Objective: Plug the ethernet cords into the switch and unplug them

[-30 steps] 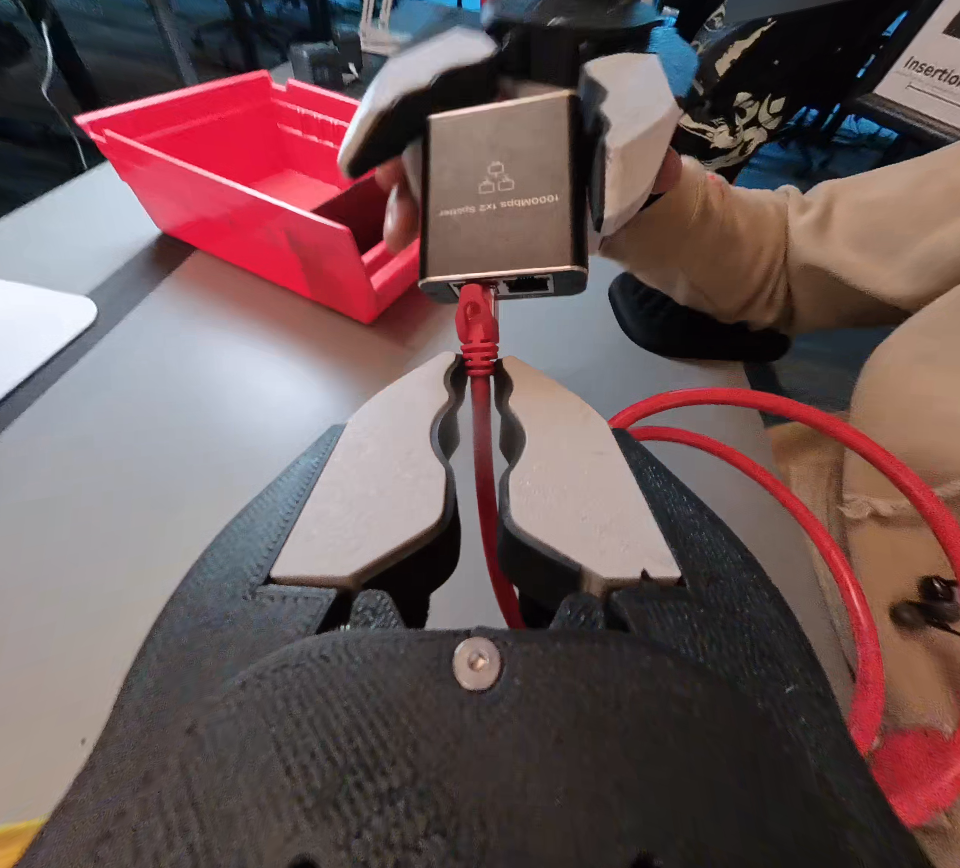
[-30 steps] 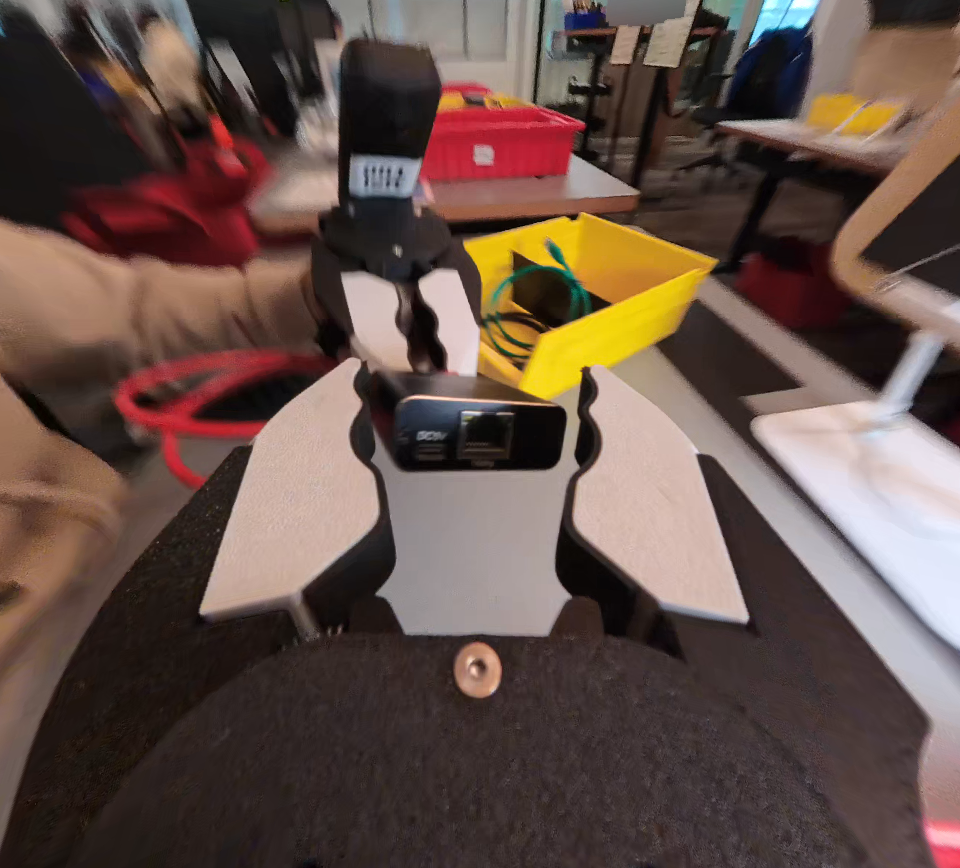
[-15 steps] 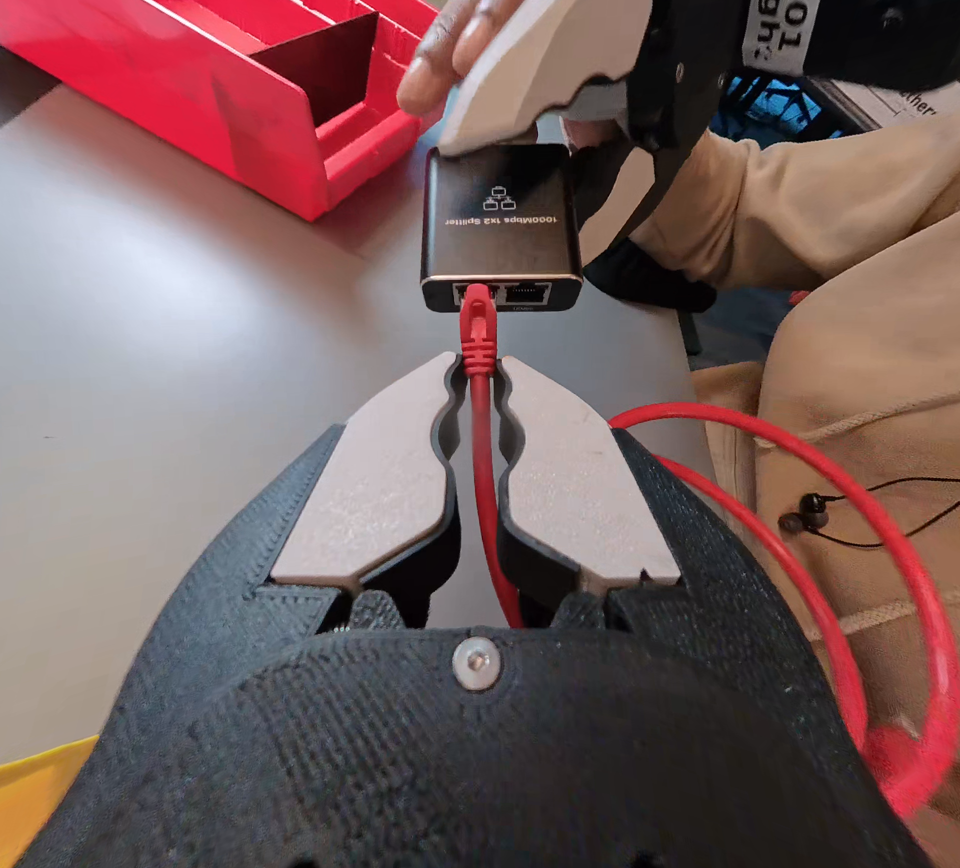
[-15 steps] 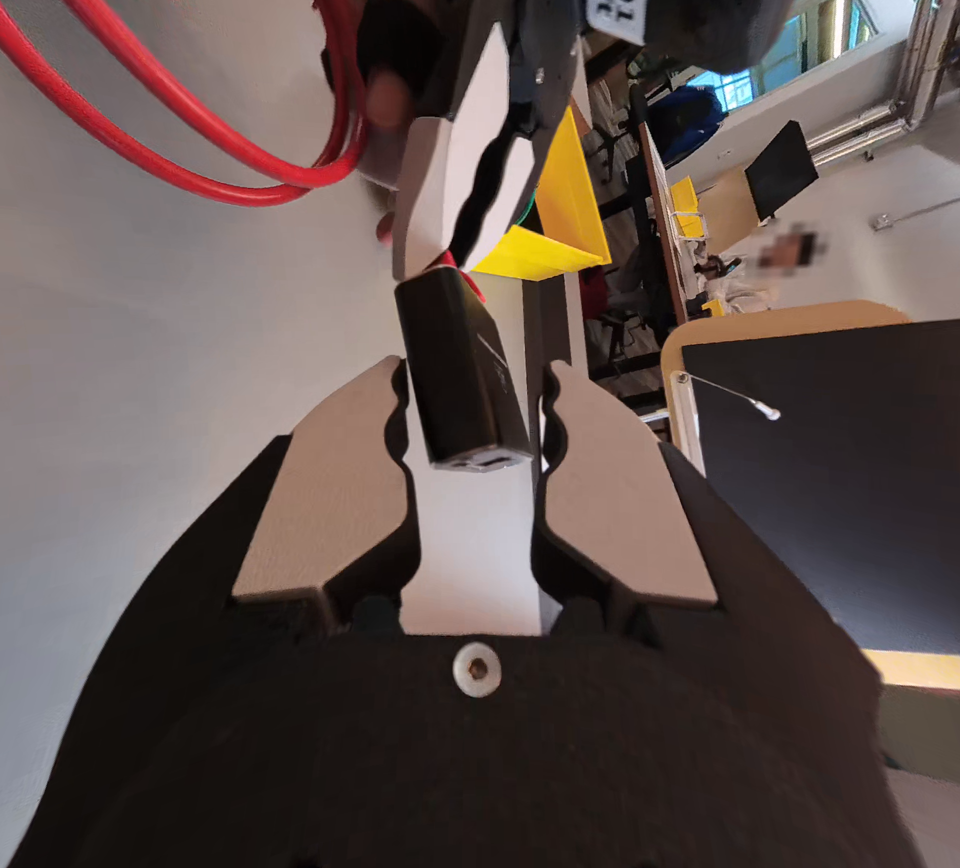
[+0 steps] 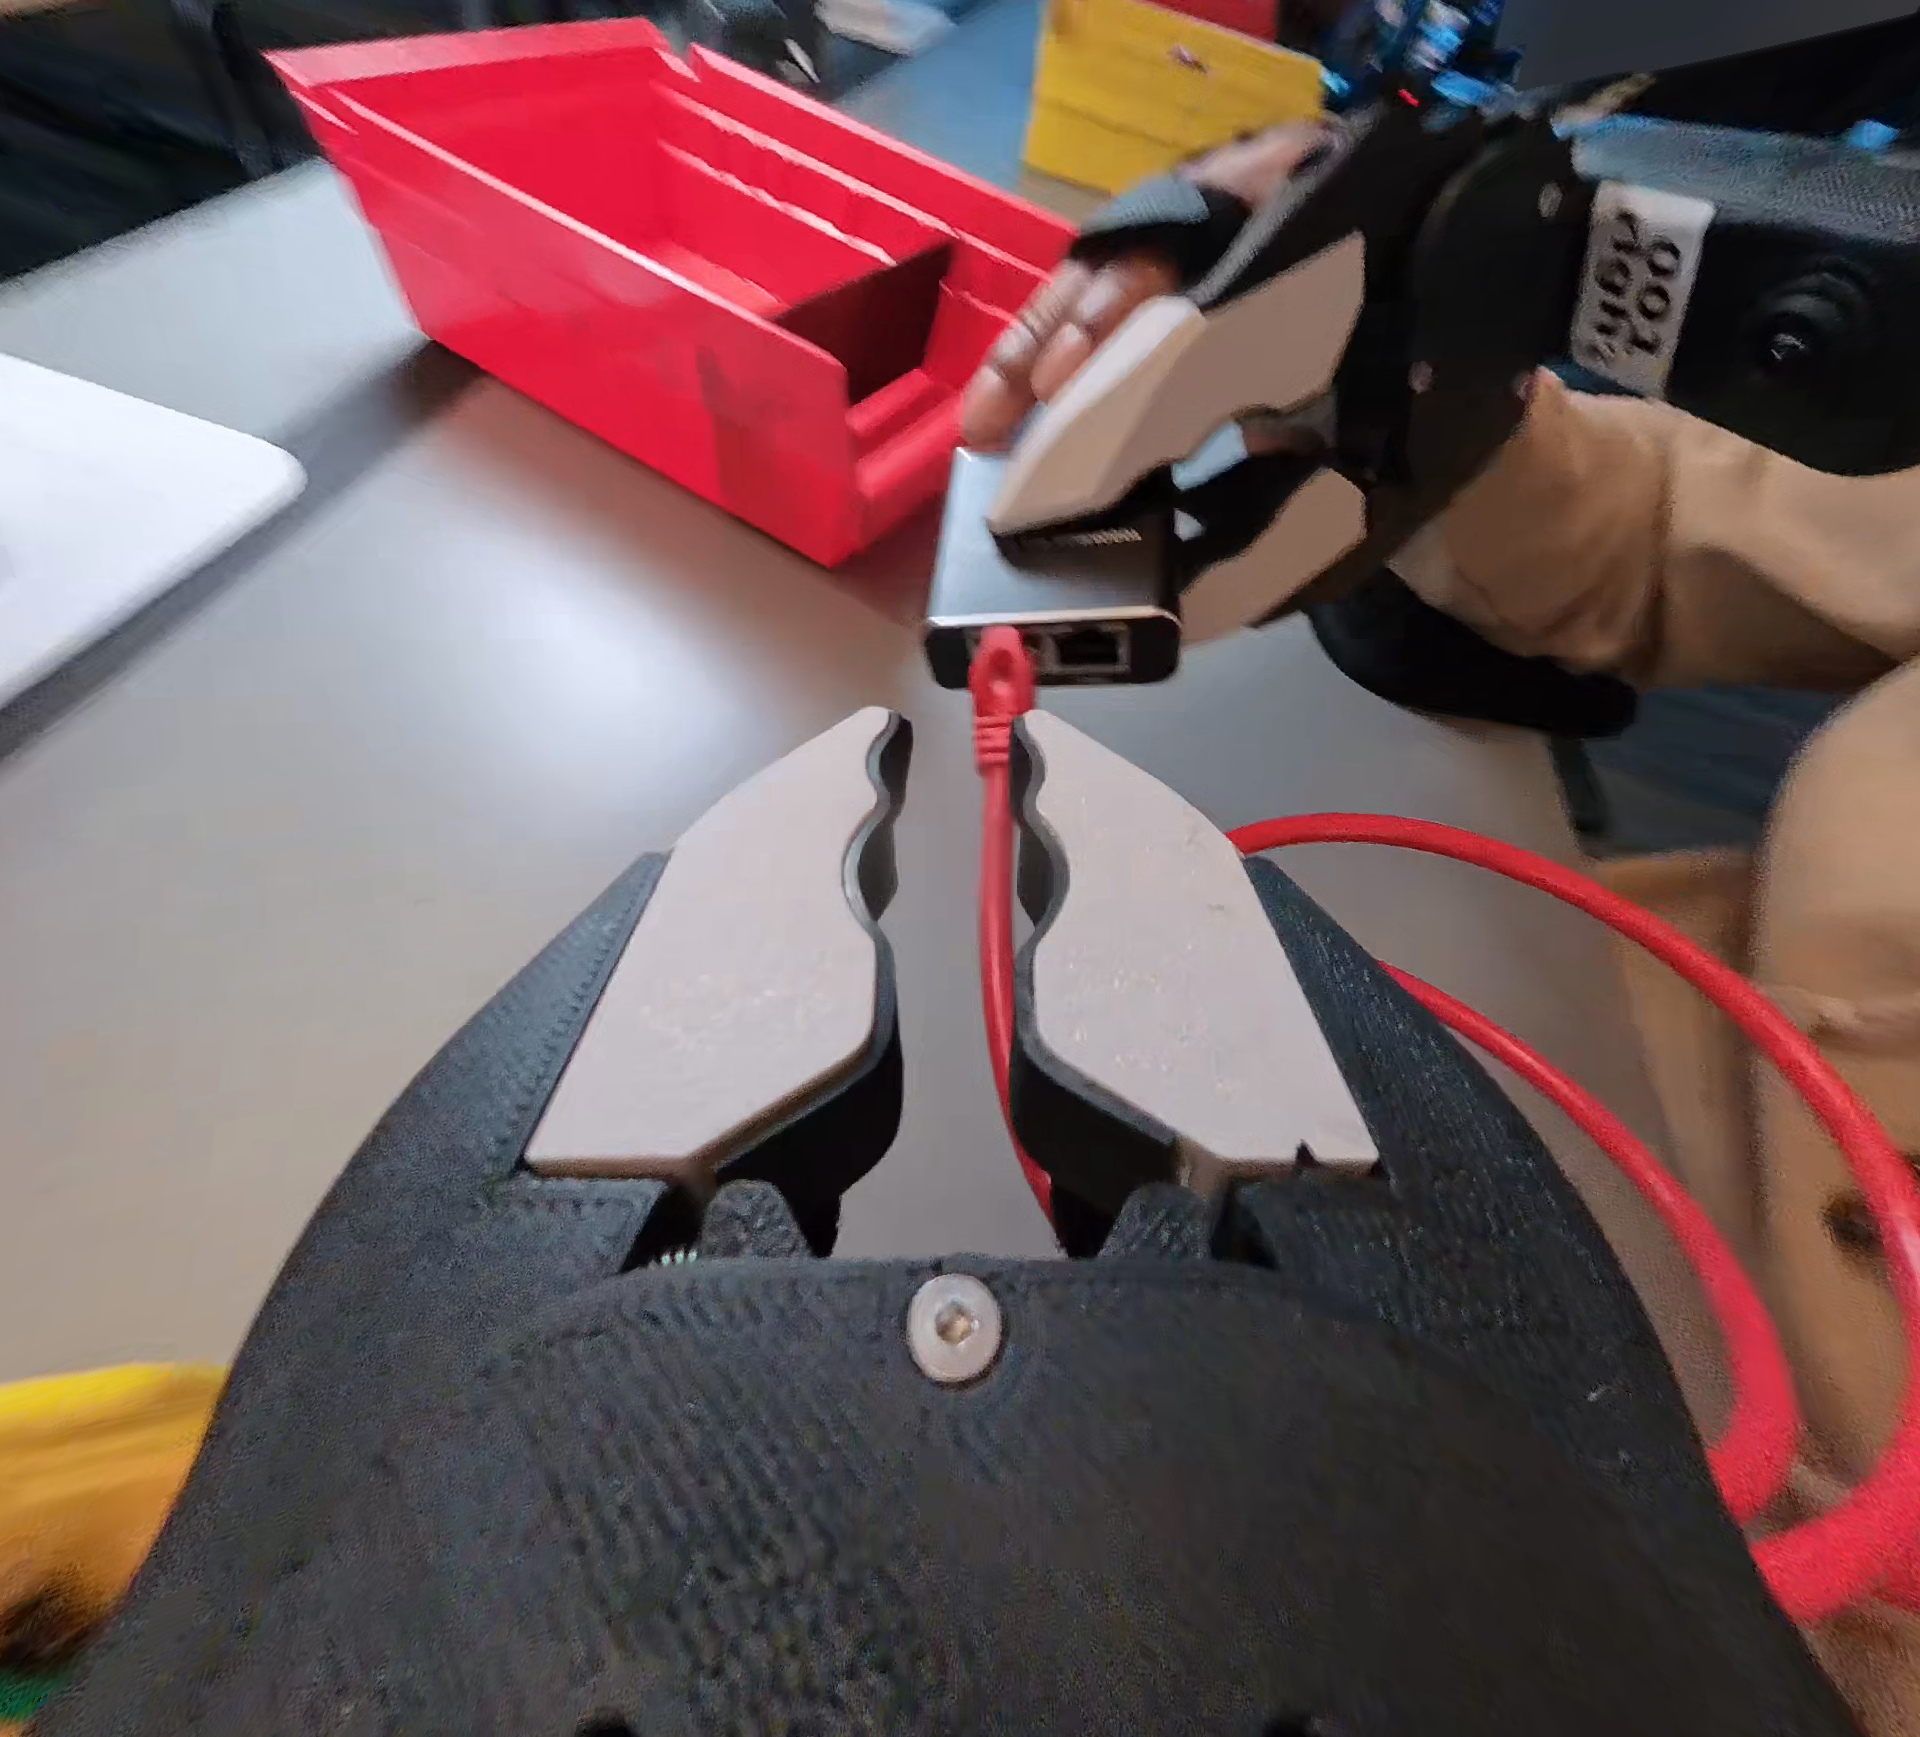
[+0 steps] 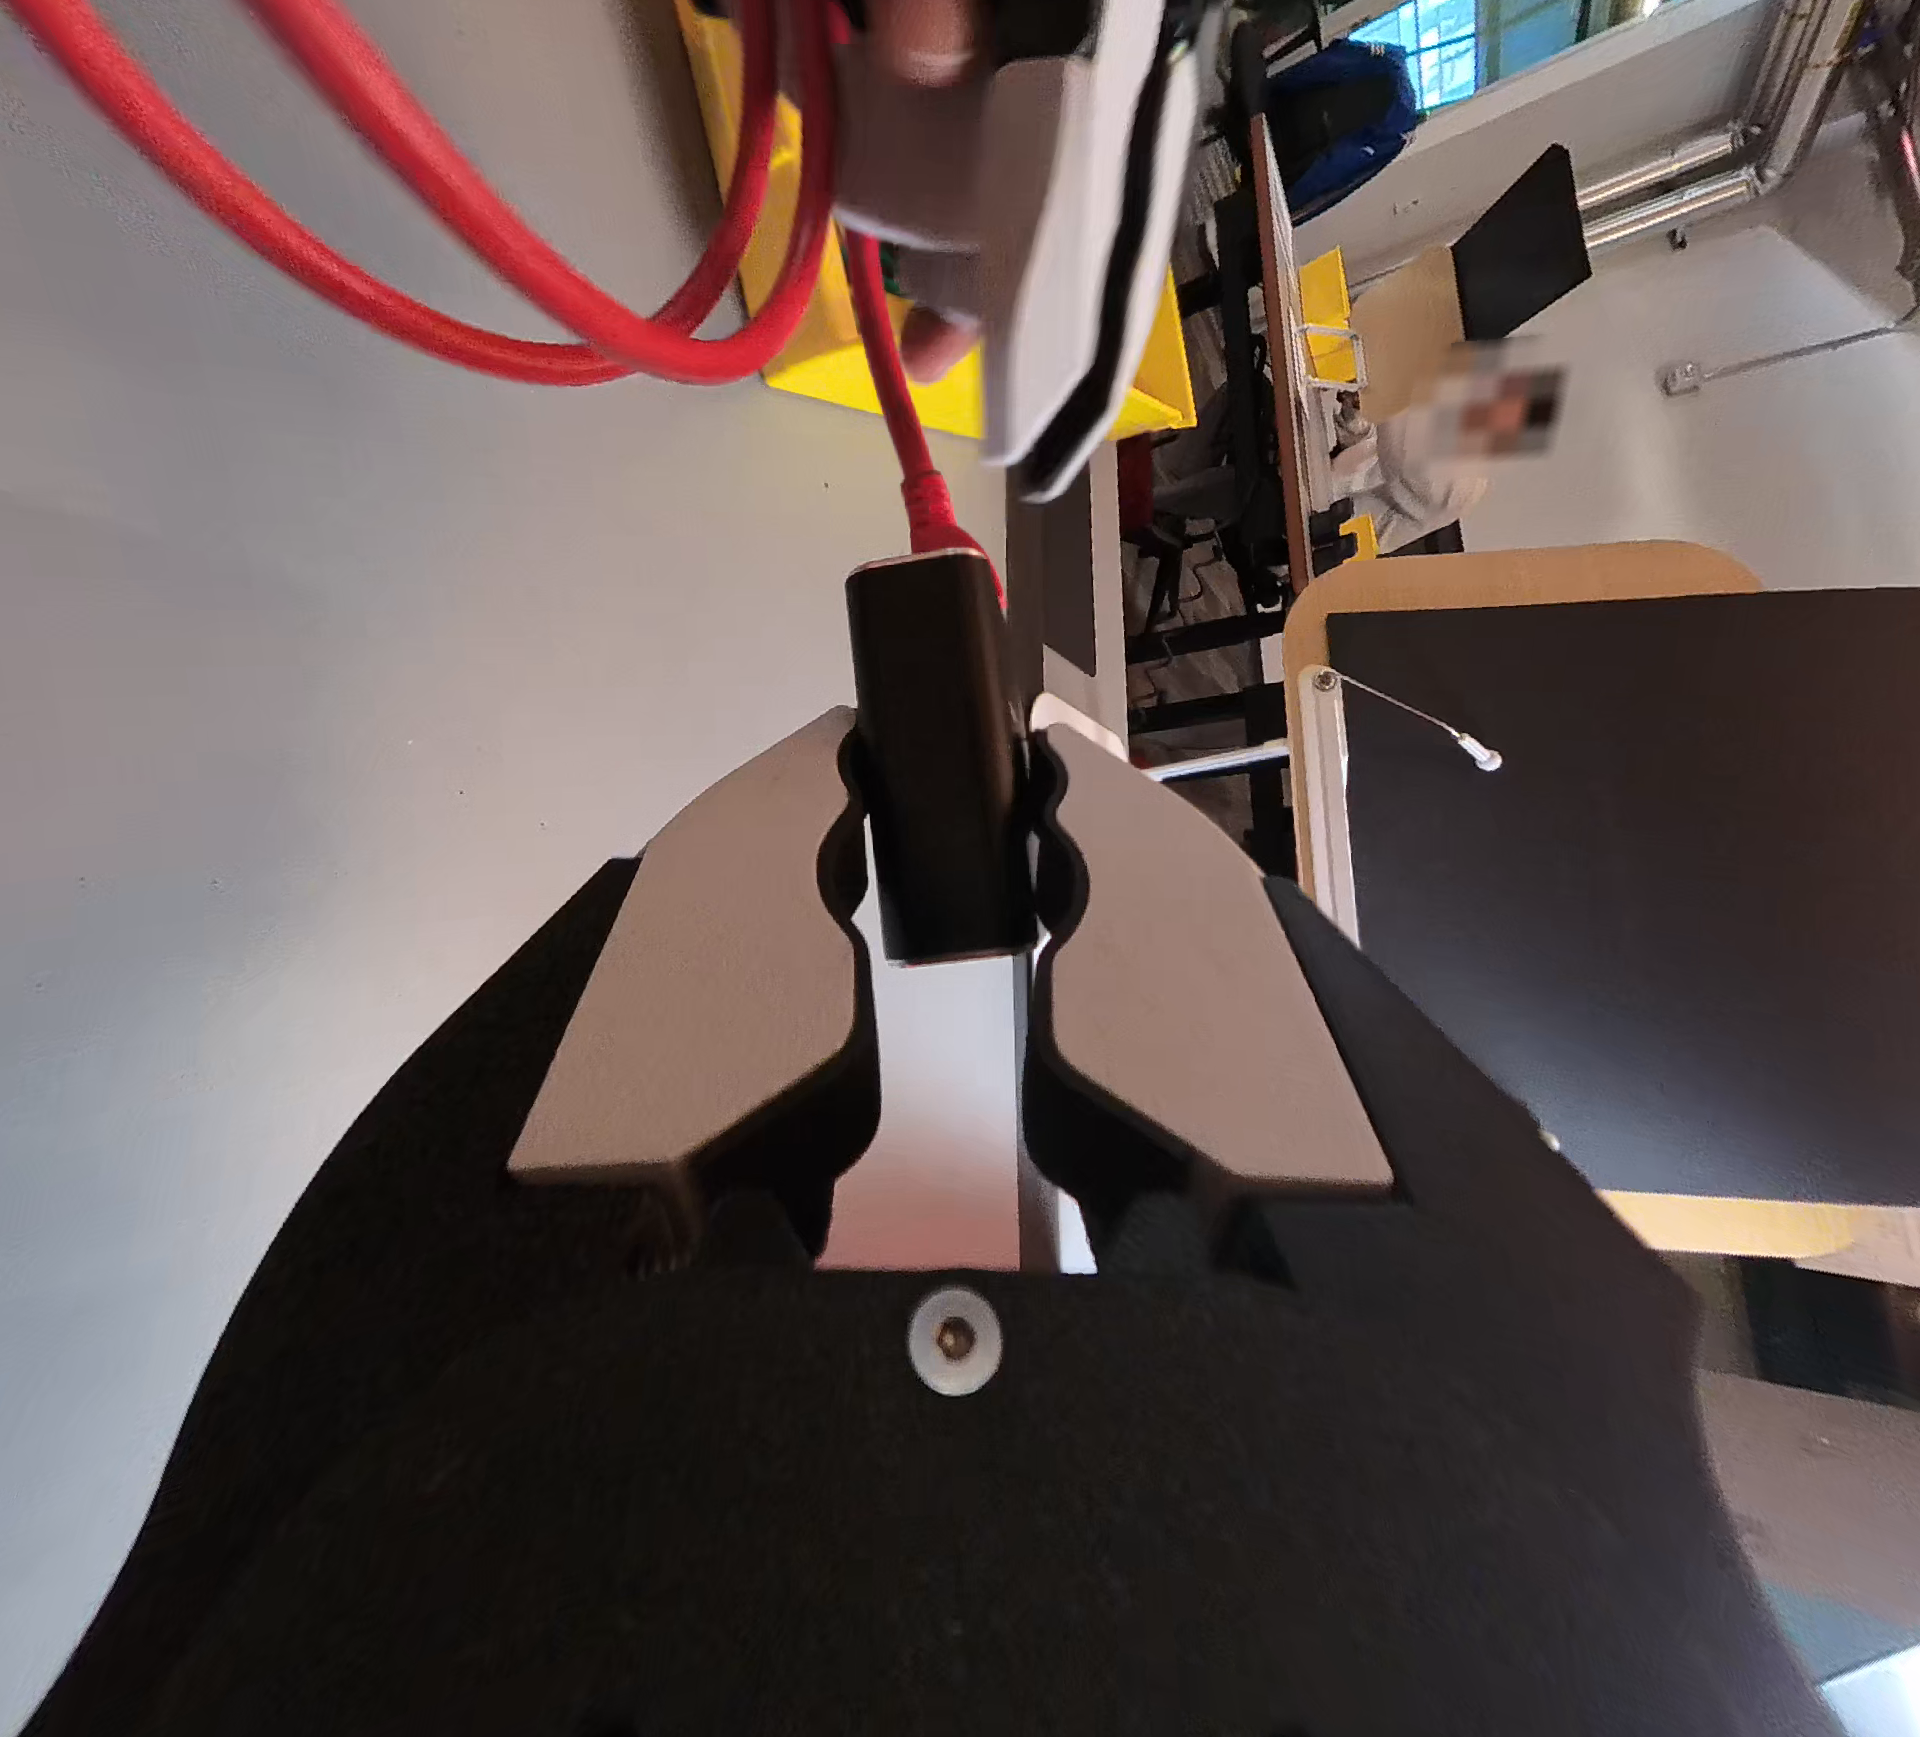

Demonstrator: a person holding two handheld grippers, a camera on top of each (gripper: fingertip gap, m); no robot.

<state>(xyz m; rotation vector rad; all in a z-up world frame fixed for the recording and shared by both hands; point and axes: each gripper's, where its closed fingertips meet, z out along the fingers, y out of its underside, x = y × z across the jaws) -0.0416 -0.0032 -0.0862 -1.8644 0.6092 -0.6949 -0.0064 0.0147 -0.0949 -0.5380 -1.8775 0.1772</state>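
Since half a second ago, left gripper (image 5: 956,731) has spread off the red cord (image 5: 995,866). Right gripper (image 6: 945,752) pinches the switch (image 6: 935,762), cord plugged in. Red bin (image 5: 623,274) sits beyond.

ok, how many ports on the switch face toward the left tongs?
2 on the switch face: the left one holds the red cord's plug, the right port is empty. Any on its other end are hidden between the right tongs.

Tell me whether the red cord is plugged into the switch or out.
Plugged in. The red cord's plug sits in the left port of the switch; the port beside it is empty. The right gripper clamps the switch.
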